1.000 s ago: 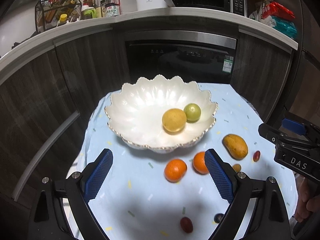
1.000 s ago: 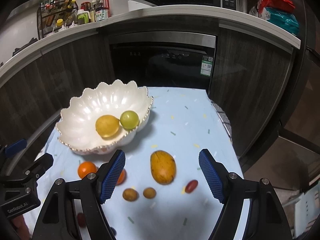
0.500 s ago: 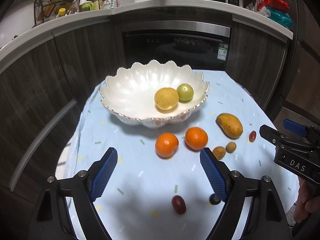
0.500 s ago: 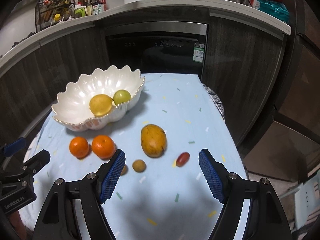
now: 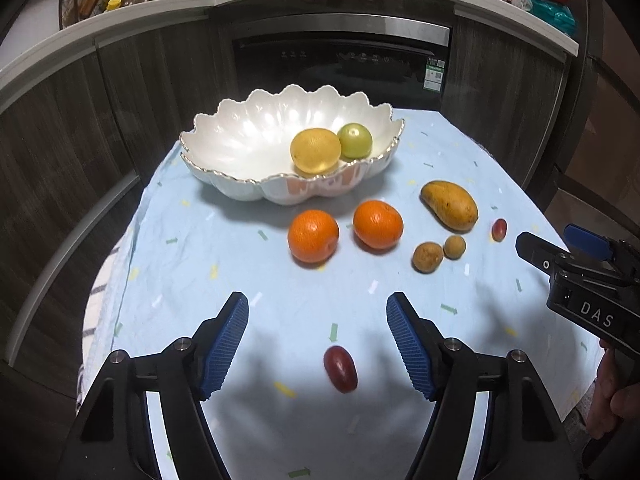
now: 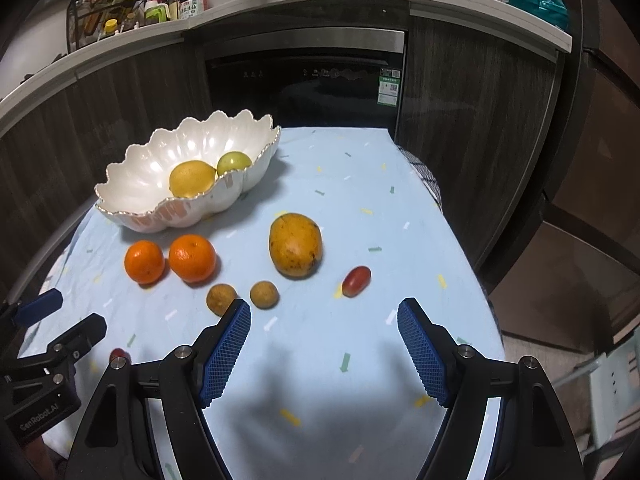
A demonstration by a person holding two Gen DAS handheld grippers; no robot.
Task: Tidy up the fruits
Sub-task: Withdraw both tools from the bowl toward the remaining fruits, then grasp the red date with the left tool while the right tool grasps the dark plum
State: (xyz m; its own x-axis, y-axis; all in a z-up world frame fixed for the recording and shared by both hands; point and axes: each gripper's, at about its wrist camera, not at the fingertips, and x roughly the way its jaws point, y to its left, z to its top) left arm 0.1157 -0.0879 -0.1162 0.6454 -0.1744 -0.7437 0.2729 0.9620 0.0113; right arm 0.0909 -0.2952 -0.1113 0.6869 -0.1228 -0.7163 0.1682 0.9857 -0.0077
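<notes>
Here, the left gripper (image 5: 318, 344) hangs over the pale blue tablecloth (image 5: 256, 280) with its jaws spread wide and nothing between the blue pads. A dark red grape (image 5: 340, 369) lies just below the gap, nearer the right-hand pad, its long axis tilted a little off the line of the fingers. Ahead of the jaws sit two oranges (image 5: 313, 236), side by side and apart from each other, with nothing between them and the fingertips. Beyond the oranges stands the scalloped white bowl (image 5: 224, 152), holding a yellow lemon (image 5: 315, 149) touching a green lime (image 5: 354, 140).

Off to the right of the left jaws lie two small brown round fruits (image 5: 427, 257), just beside each other, a mango (image 5: 449, 205) whose long axis runs diagonally, narrow end toward the bowl, and a second red grape (image 5: 499, 229).

The right gripper (image 6: 324, 348) is likewise wide open and holds nothing. Its left pad partly covers one small brown fruit; the other brown fruit (image 6: 264, 294) and the red grape (image 6: 356, 281) sit just ahead of the gap, the mango (image 6: 295, 245) farther on. The cloth directly between and below the right jaws is bare. The table's right edge (image 6: 460, 240) falls away near the right-hand pad, and dark cabinets (image 6: 472, 120) stand beyond the far edge.
</notes>
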